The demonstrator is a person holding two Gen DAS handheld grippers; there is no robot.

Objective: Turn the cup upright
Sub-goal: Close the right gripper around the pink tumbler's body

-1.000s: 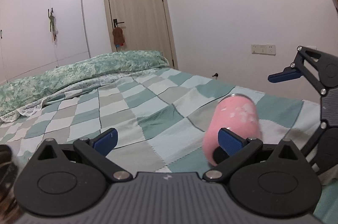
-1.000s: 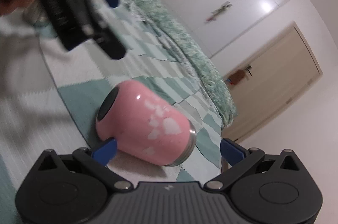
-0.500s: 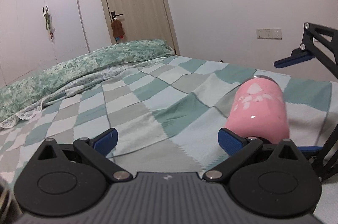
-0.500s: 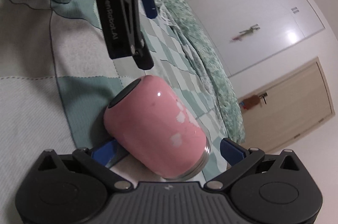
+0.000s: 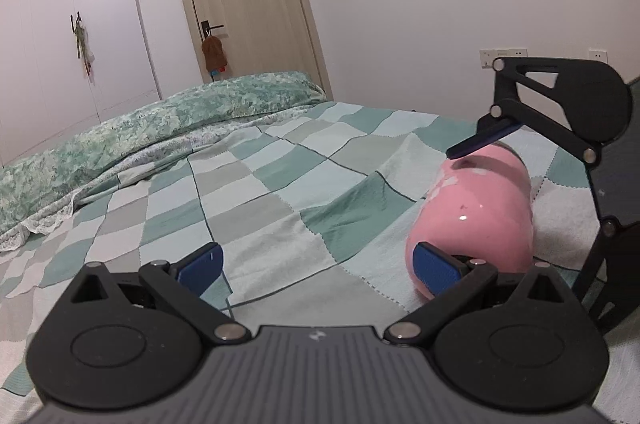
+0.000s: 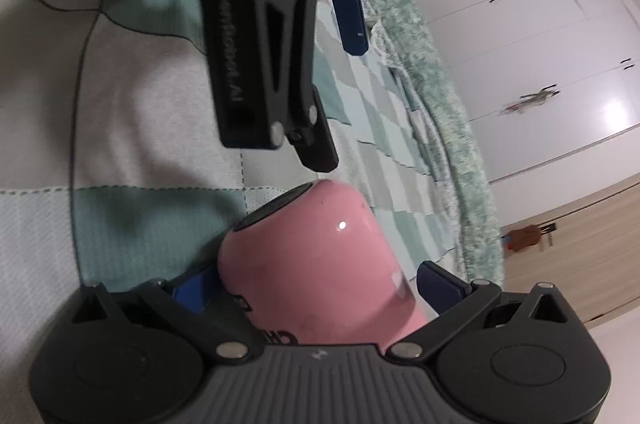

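I am seeing the pink cup point(image 6: 320, 264) lying on its side on the bed point(image 5: 280, 191), sitting between the fingers of my right hand-held gripper point(image 6: 316, 288); its rim end is disappearing behind the gripper's ribbed grey body, so I am not making out the opening. The dark flat base is facing away from that gripper, toward the left hand-held gripper point(image 6: 344, 71) hanging just beyond it. The right gripper's blue pads are bracketing the glossy, rounded body; the left pad looks to be touching it and the right pad is standing slightly off, so I cannot tell whether it is clamping yet. From the left wrist, my left hand-held gripper point(image 5: 320, 264) is standing with fingers wide apart over bare quilt, the cup point(image 5: 476, 216) just off its right finger. The quilt is a soft woven check of green, grey and white. A hand is blurring at the top edge.
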